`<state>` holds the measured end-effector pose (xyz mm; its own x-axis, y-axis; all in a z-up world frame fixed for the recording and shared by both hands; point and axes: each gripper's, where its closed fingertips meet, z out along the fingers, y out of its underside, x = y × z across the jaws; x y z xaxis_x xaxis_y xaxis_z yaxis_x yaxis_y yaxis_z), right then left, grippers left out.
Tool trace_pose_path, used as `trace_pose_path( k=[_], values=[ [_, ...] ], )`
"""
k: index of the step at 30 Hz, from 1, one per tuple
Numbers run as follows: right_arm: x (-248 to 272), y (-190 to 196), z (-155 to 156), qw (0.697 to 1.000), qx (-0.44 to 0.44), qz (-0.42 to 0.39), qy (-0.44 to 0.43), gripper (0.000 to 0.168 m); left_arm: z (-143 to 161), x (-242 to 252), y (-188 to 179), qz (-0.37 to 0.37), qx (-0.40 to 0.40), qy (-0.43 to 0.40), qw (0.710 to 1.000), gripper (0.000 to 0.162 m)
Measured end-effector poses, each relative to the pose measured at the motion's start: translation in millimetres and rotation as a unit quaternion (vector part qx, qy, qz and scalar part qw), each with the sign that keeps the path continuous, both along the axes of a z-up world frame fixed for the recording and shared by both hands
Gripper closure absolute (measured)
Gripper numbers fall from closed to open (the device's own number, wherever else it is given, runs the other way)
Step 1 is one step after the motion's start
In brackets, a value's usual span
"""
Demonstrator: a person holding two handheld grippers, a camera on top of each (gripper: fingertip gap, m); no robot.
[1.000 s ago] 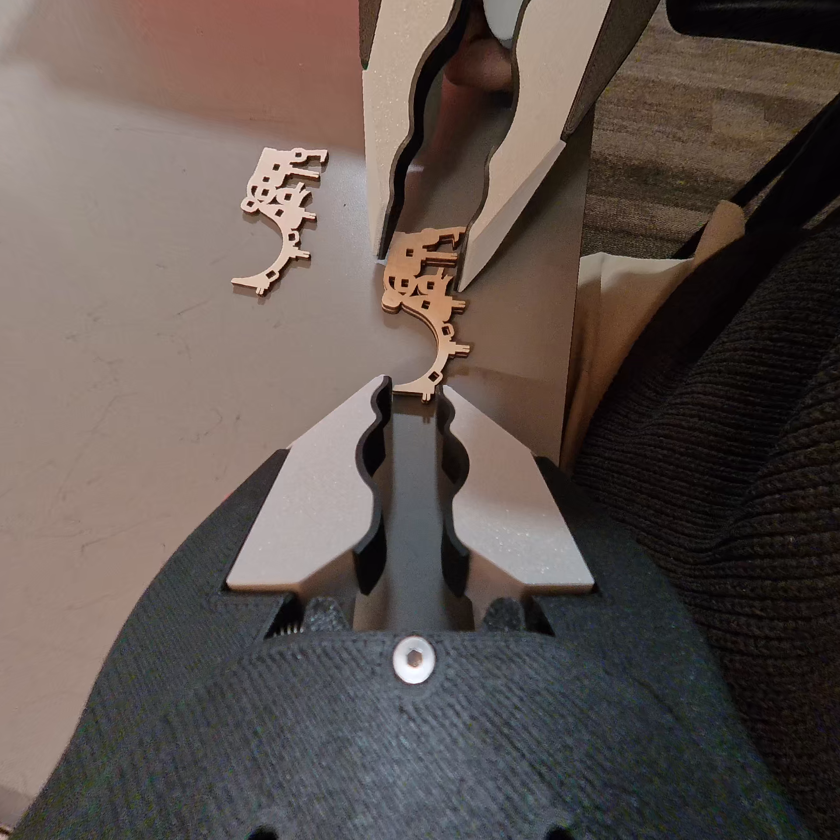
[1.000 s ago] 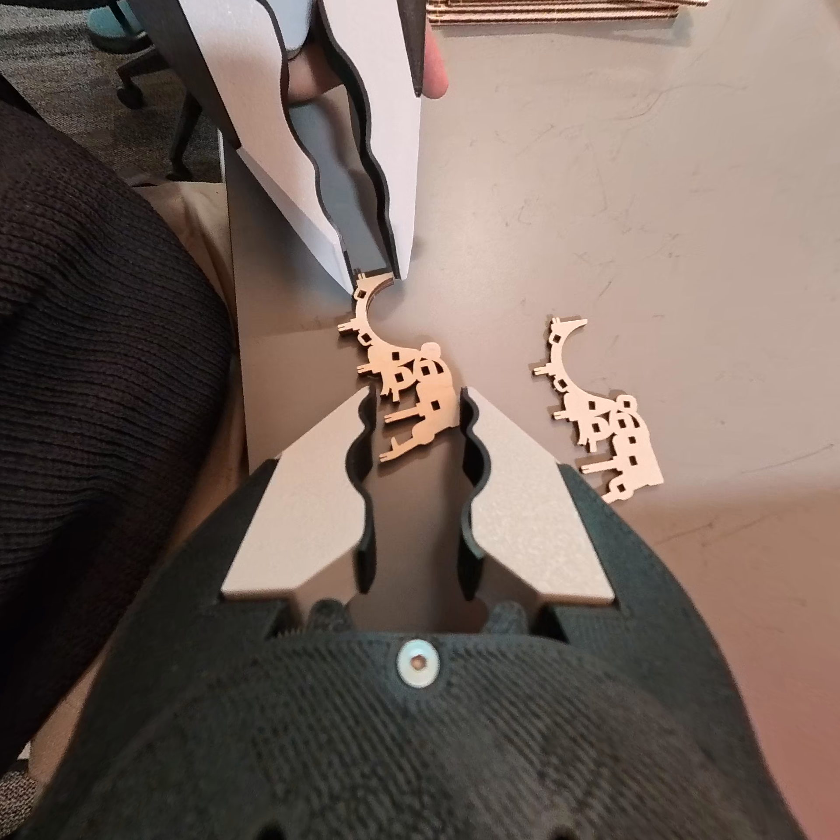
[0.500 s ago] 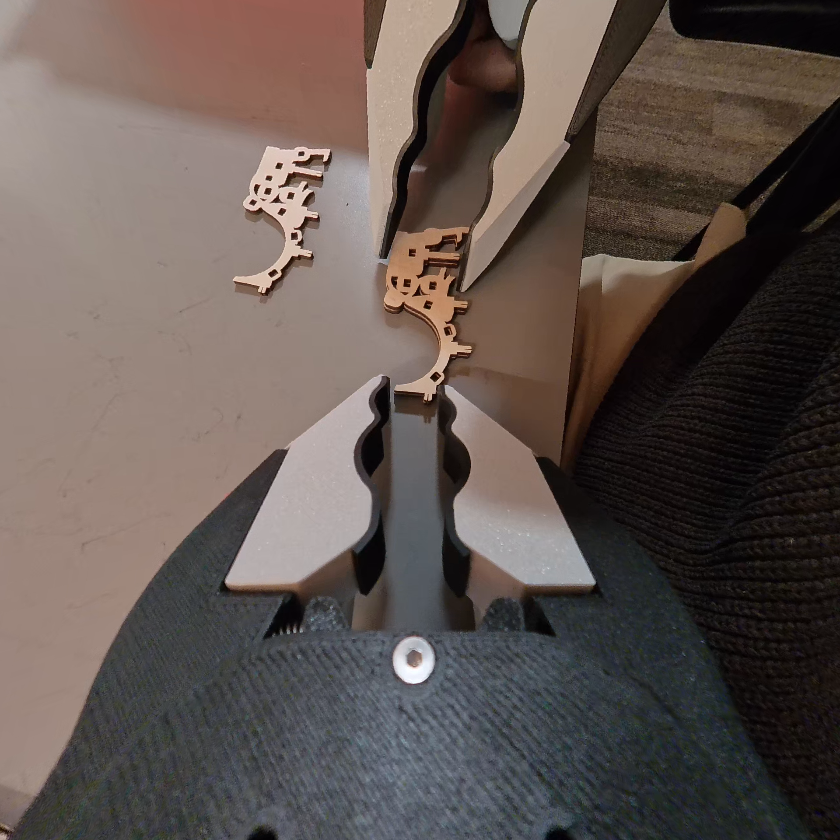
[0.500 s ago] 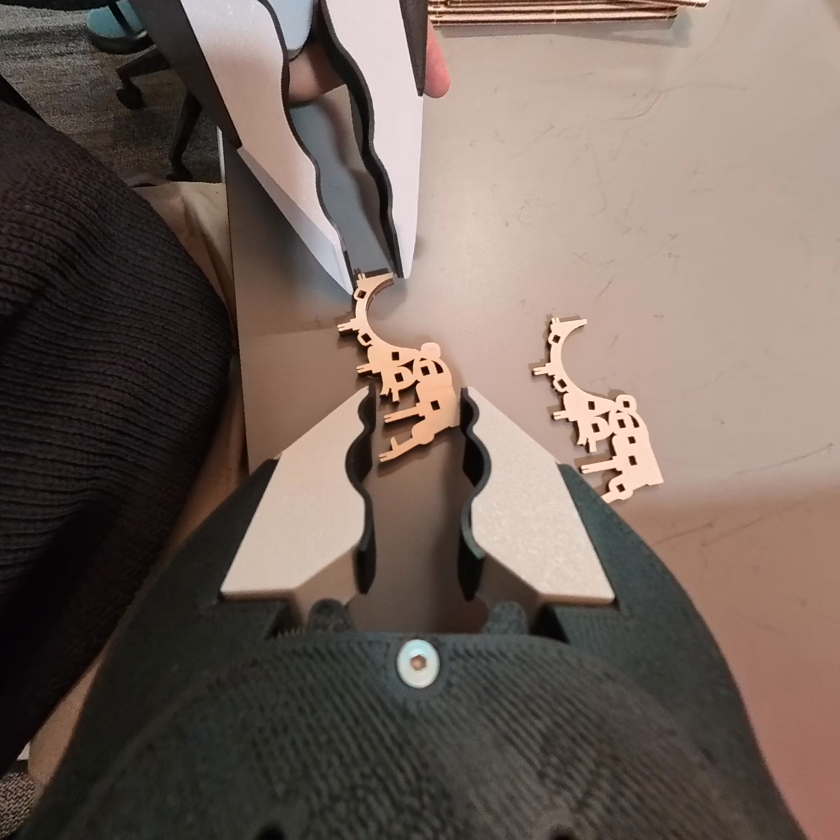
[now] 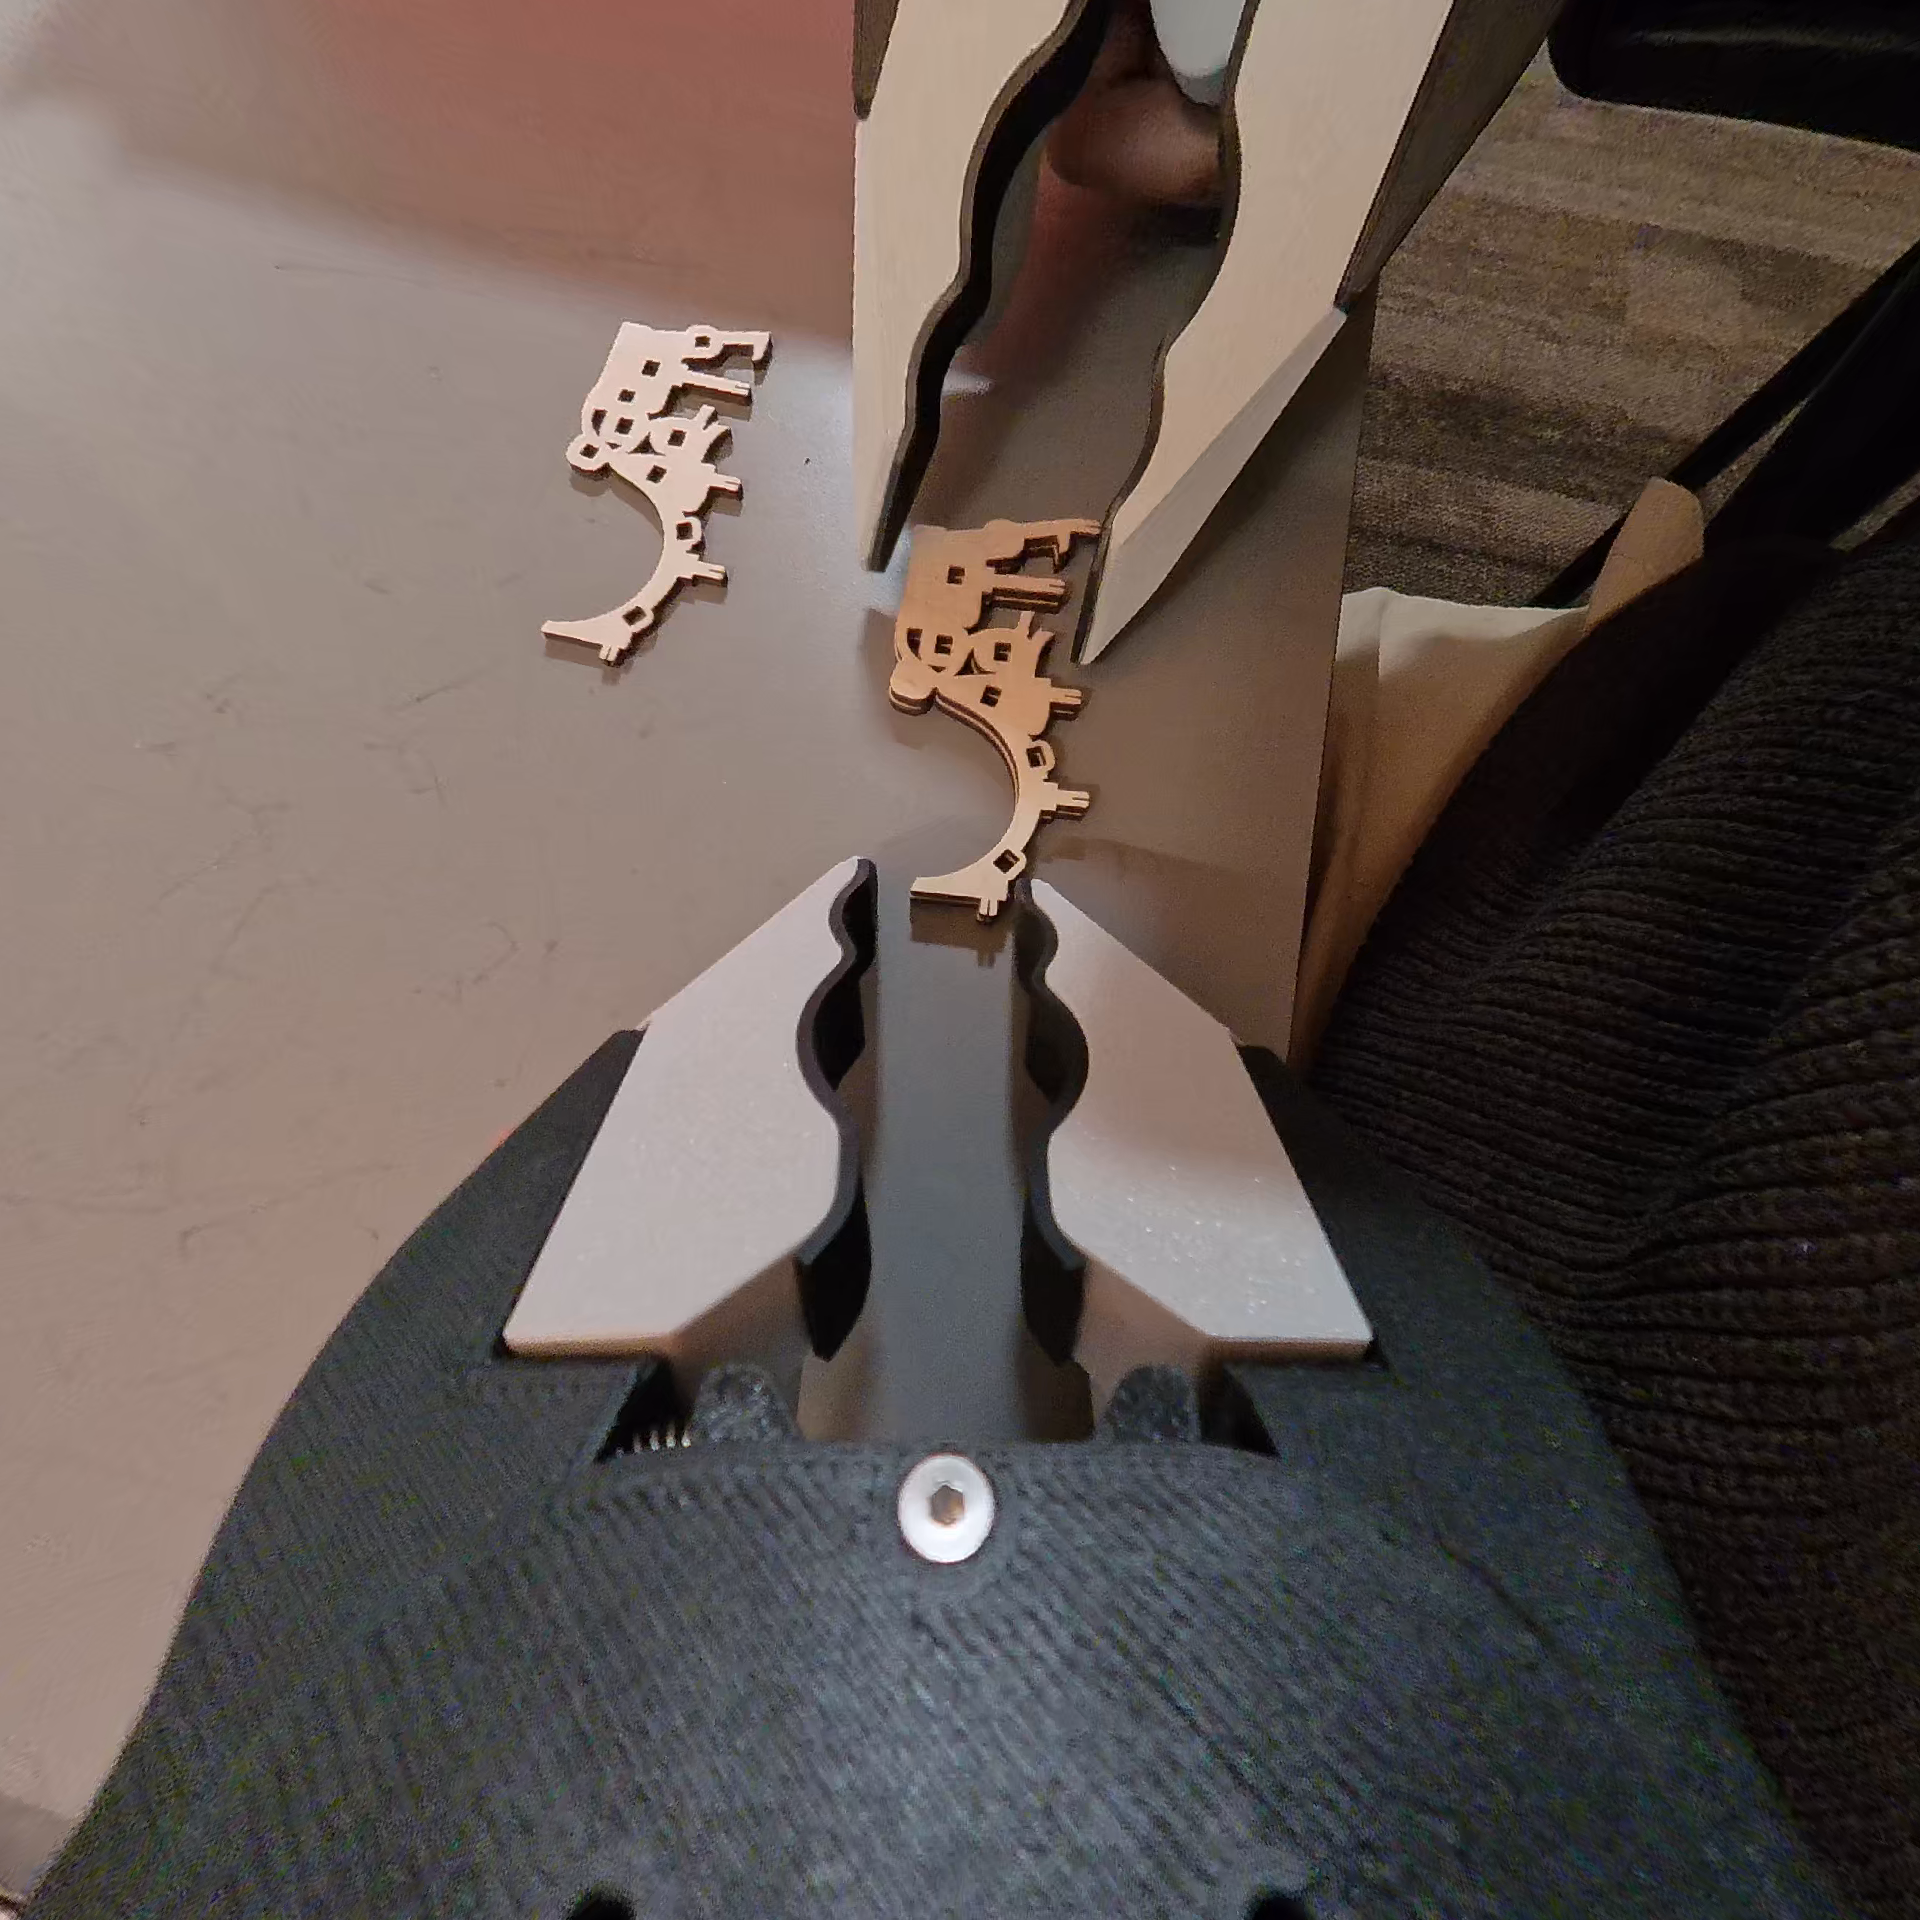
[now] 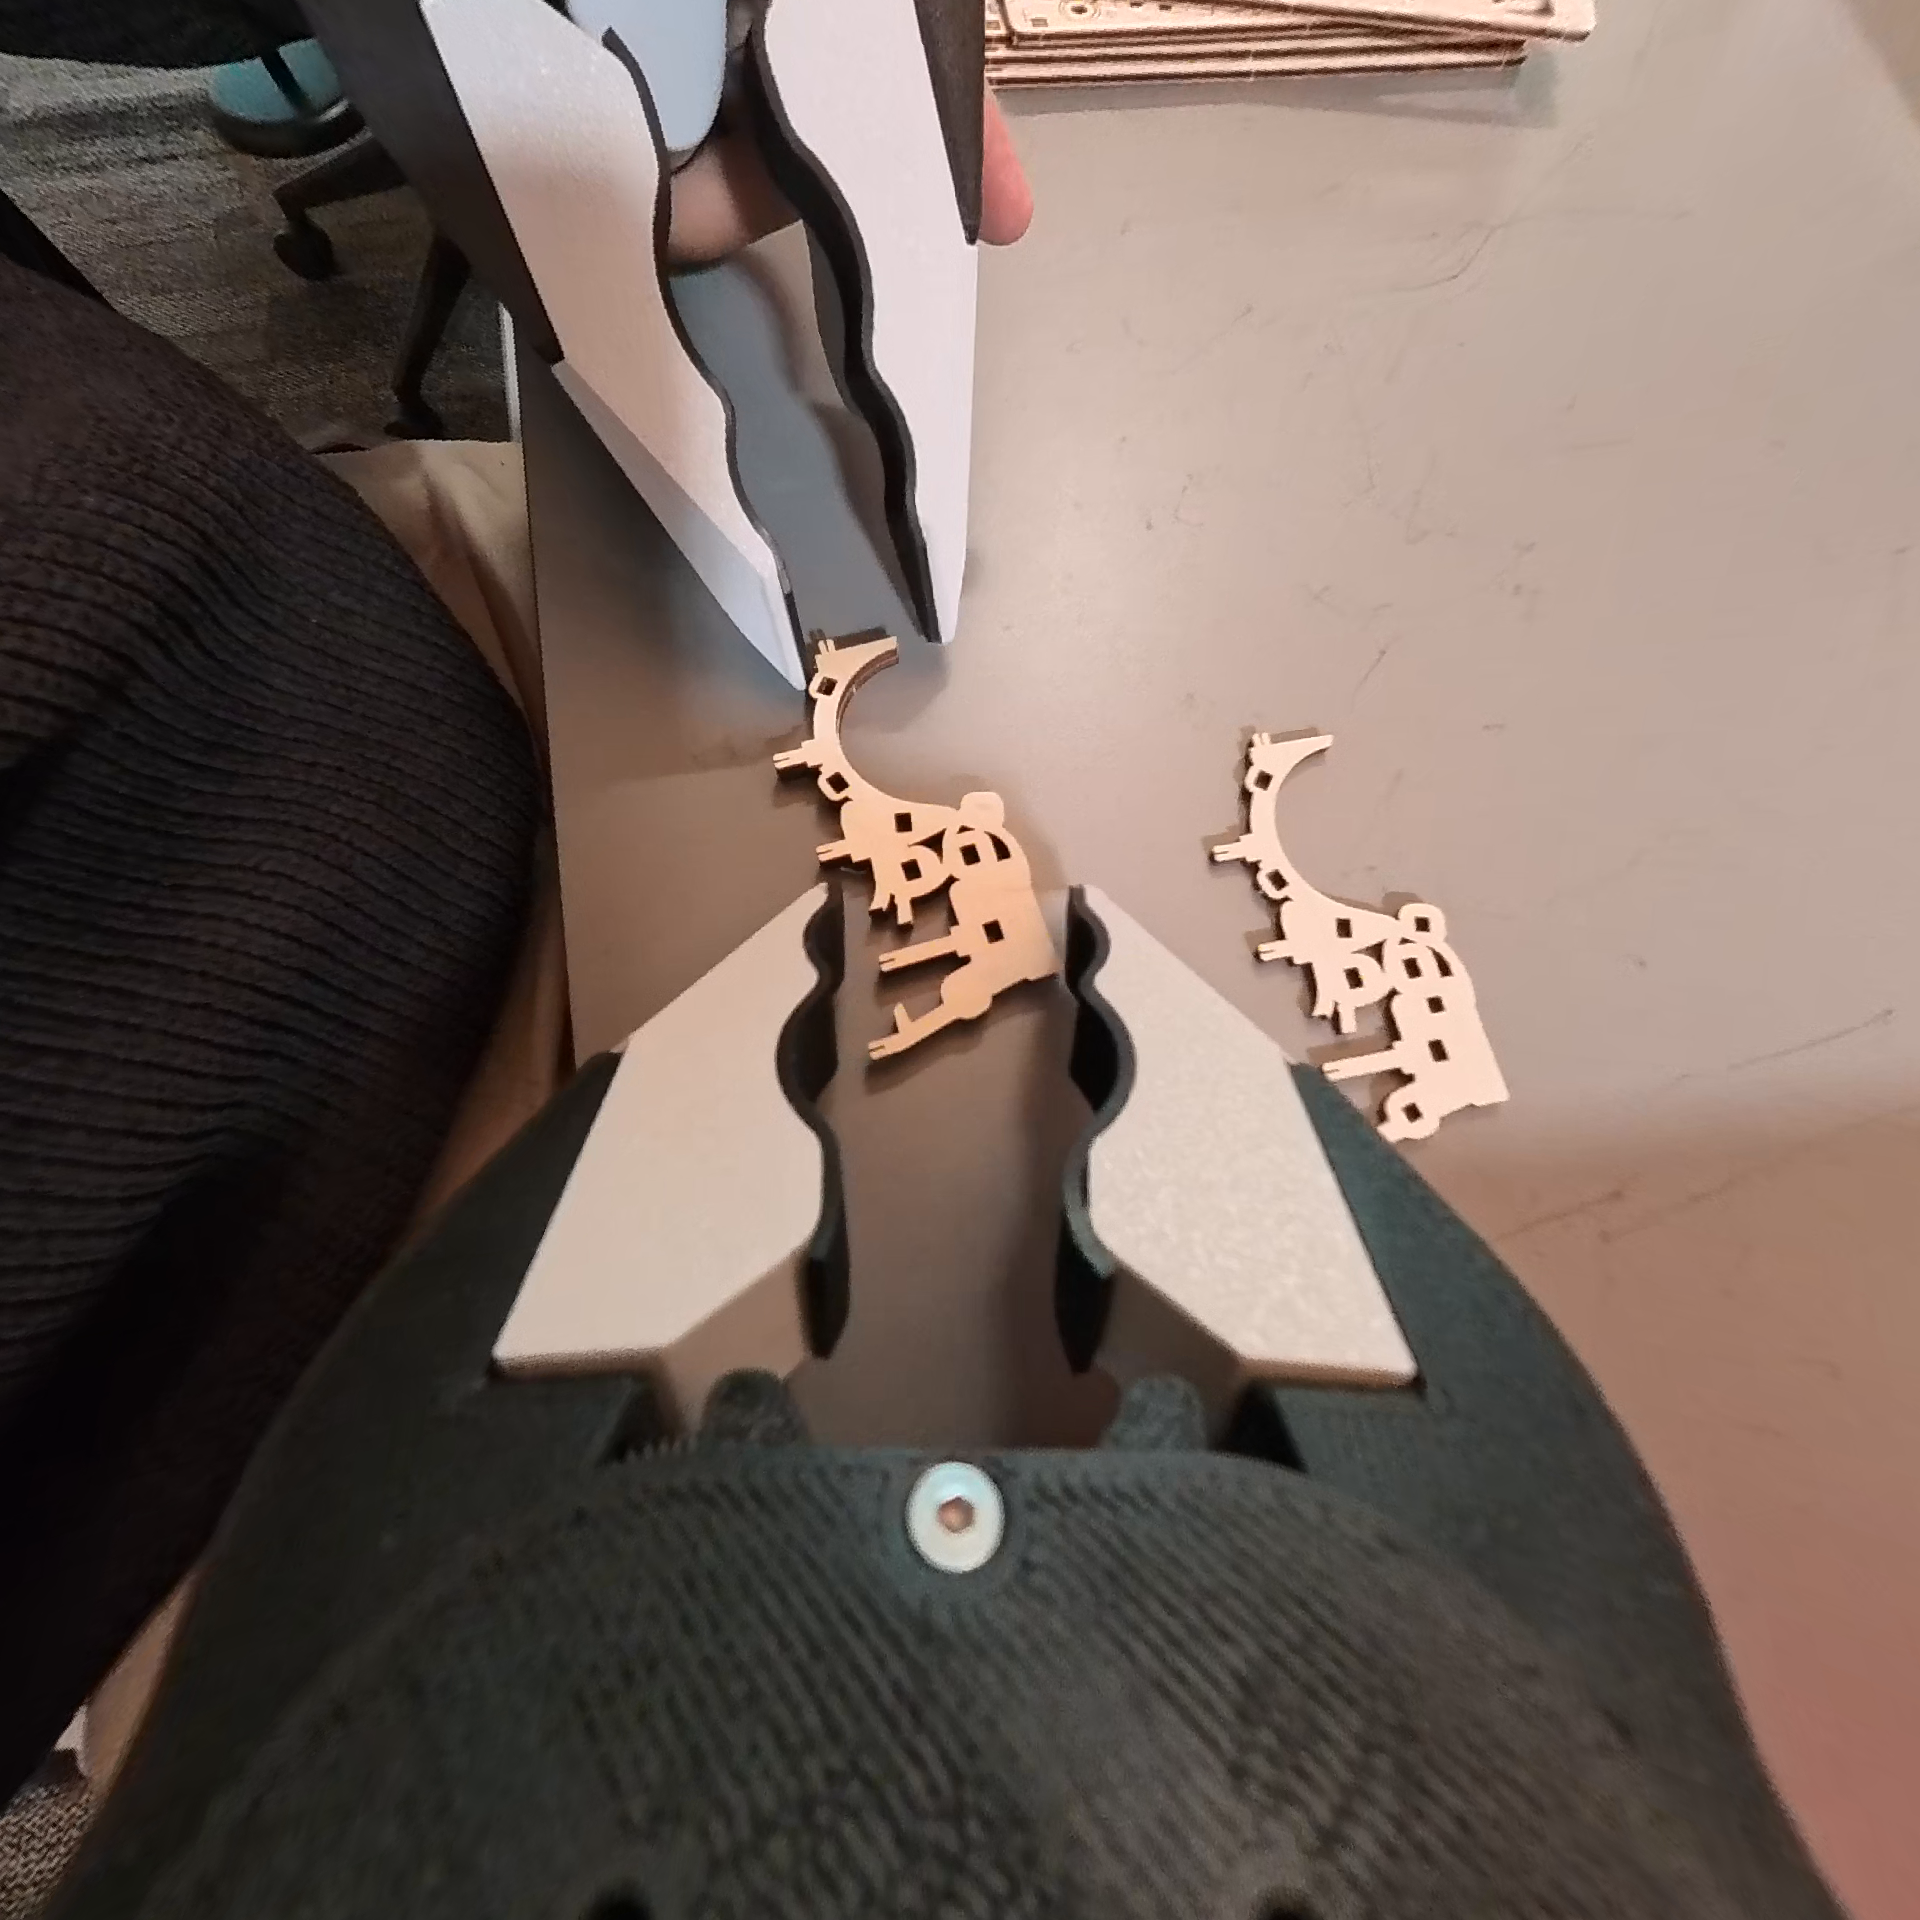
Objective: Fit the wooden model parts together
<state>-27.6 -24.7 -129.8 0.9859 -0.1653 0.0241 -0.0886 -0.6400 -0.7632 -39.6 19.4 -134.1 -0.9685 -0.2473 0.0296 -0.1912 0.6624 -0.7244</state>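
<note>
A flat wooden cut-out part point(image 5: 987, 686) with square holes and a curved tail lies on the grey table near its edge. It also shows in the right wrist view point(image 6: 935, 883). My left gripper point(image 5: 943, 883) is open, its tips on either side of the part's curved end. My right gripper point(image 6: 951, 904) is open, its tips on either side of the part's wide end. Each gripper shows in the other's view: the right one point(image 5: 987, 603), the left one point(image 6: 862, 655). A second, like part point(image 5: 665, 488) lies apart on the table, also in the right wrist view point(image 6: 1361, 966).
The table edge point(image 5: 1320, 727) runs right beside the part. A person's dark knit sleeve point(image 5: 1662, 1039) and beige cloth point(image 5: 1434, 665) are just past it. A stack of wooden sheets point(image 6: 1278, 42) lies at the far side of the table. A chair base point(image 6: 312, 208) stands on the floor. One gripper's finger ends stand about 6 cm off the other's.
</note>
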Motion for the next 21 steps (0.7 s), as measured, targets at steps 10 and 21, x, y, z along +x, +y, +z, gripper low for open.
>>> trace_pose_path(
  k=[10,21],
  values=[
    [3.5,-3.2,26.2,0.992,0.032,-0.120,0.011,0.111,-0.8,2.2,0.7,0.008,0.001,0.007,1.000,0.131],
    [-7.7,-17.9,14.7,0.971,0.061,-0.227,0.038,0.121,-1.0,0.5,0.6,0.003,-0.002,0.022,1.000,0.126]
  ],
)
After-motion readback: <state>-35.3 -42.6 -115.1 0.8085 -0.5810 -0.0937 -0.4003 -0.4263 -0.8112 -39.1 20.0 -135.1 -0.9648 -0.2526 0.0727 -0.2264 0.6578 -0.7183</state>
